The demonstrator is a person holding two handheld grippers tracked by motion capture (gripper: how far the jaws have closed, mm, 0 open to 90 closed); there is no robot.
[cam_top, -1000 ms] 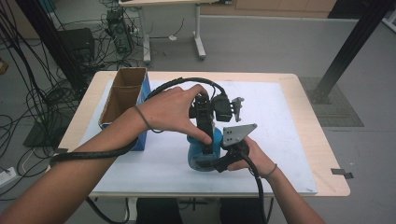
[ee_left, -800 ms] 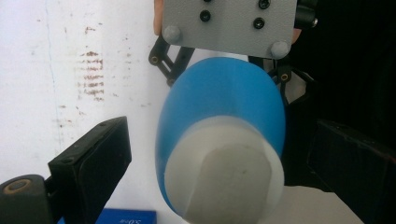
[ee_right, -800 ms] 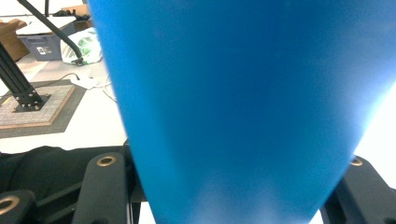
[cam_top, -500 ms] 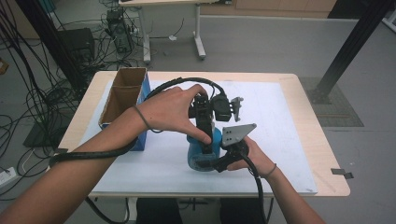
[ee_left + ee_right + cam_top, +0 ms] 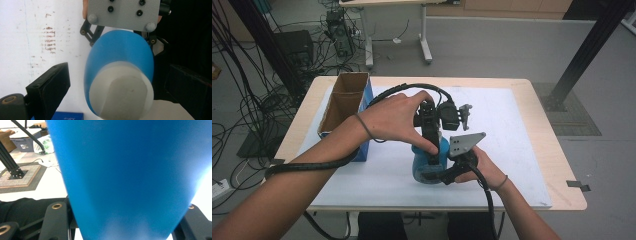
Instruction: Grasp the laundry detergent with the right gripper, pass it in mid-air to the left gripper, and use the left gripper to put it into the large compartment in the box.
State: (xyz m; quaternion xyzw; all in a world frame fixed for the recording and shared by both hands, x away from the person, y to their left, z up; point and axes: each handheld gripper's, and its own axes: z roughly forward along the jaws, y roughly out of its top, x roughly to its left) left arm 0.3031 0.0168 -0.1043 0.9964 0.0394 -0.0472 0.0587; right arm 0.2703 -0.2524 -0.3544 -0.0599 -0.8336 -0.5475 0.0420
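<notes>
Between the right hand-held gripper (image 5: 120, 225)'s matt black plastic jaws, the blue bottle (image 5: 117, 62) is looking smooth and satiny, its white cap (image 5: 122, 95) dull; the worktop (image 5: 537, 160) behind is showing scuffed white paper.

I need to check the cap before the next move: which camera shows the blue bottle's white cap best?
The left gripper view: the white cap faces the camera, sharp, between open jaws. The high view shows the blue bottle from above, its cap hidden under the left gripper. The right gripper view shows blurred blue body.
</notes>
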